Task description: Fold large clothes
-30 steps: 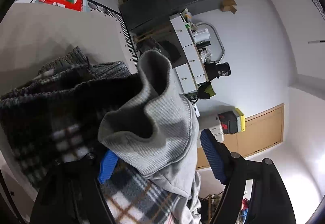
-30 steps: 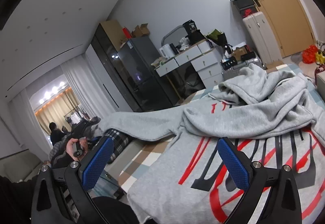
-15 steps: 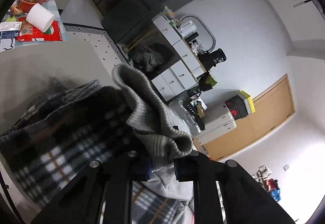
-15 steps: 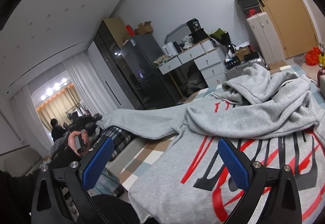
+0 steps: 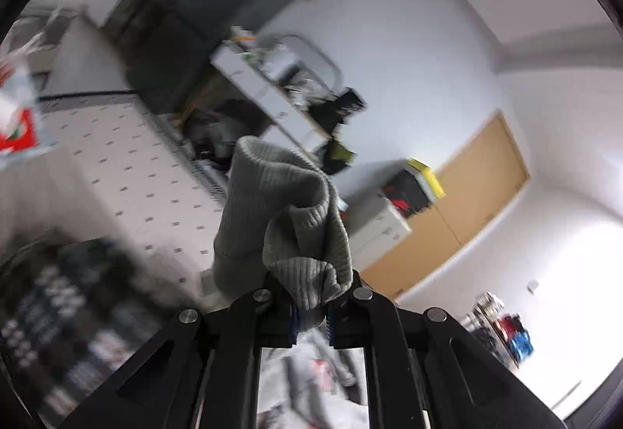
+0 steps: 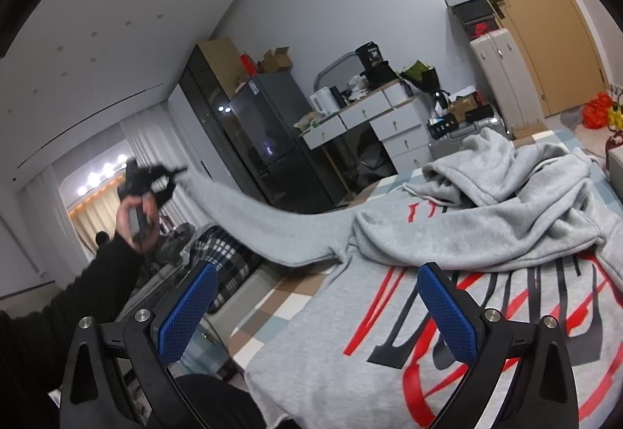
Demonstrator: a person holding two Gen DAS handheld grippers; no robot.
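A large grey sweatshirt (image 6: 447, 312) with red and black print lies on a checked bed. Its hood (image 6: 506, 187) is bunched at the far end. My left gripper (image 5: 311, 316) is shut on the ribbed grey sleeve cuff (image 5: 280, 218). In the right wrist view the left gripper (image 6: 155, 176) is held high at the left, and the sleeve (image 6: 264, 222) stretches from it down to the sweatshirt's body. My right gripper (image 6: 311, 312) is open and empty, hovering above the sweatshirt's near left edge.
A dark plaid garment (image 6: 222, 257) lies at the bed's left edge; it shows blurred in the left wrist view (image 5: 70, 312). A black fridge (image 6: 272, 152), a white drawer desk (image 6: 381, 125) and a suitcase (image 6: 502, 78) stand along the far wall.
My left gripper shut on the sleeve cuff and lifted it up and away from the plaid garment, pulling the sleeve taut. My right gripper has barely moved.
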